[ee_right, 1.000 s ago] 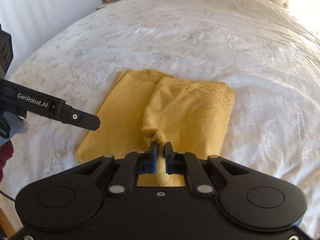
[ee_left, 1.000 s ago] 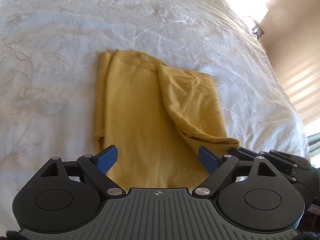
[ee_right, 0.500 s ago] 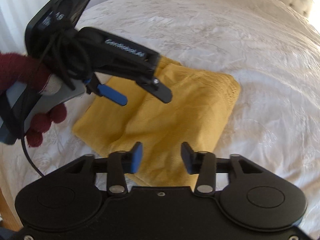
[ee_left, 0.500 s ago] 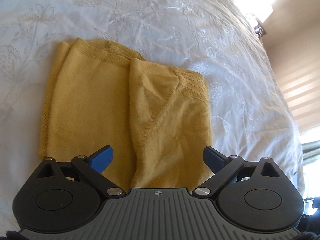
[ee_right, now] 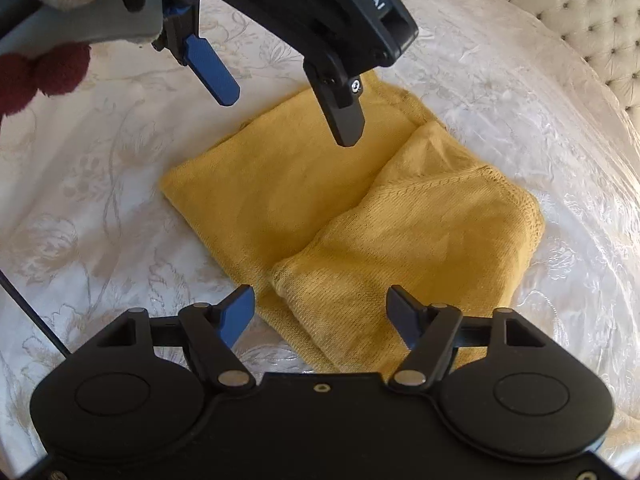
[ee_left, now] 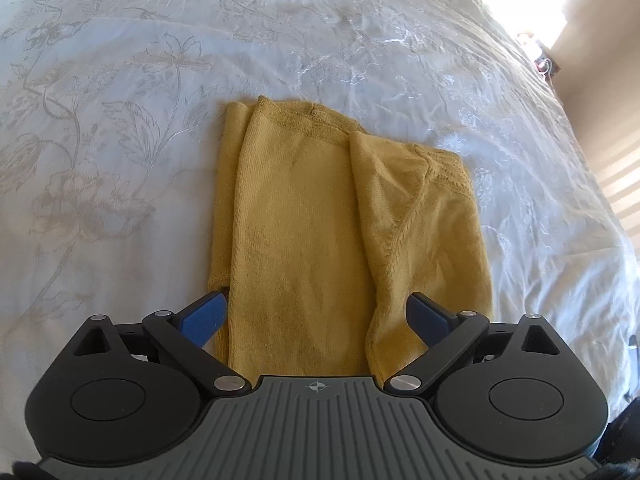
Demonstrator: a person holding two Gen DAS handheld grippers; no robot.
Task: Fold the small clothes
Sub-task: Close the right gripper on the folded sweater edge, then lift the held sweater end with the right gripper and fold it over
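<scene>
Legible text, one item only: white lettering "obot.AI" on black housing of left gripper (ee_right: 288,116), right wrist view, top centre; start of word cut off by frame edge. Left wrist view: no text, only small crosshair mark on grey gripper body. Nil else readable.

One yellow garment (ee_left: 344,236), two grippers (both open), one bedspread (ee_left: 160,80).
</scene>
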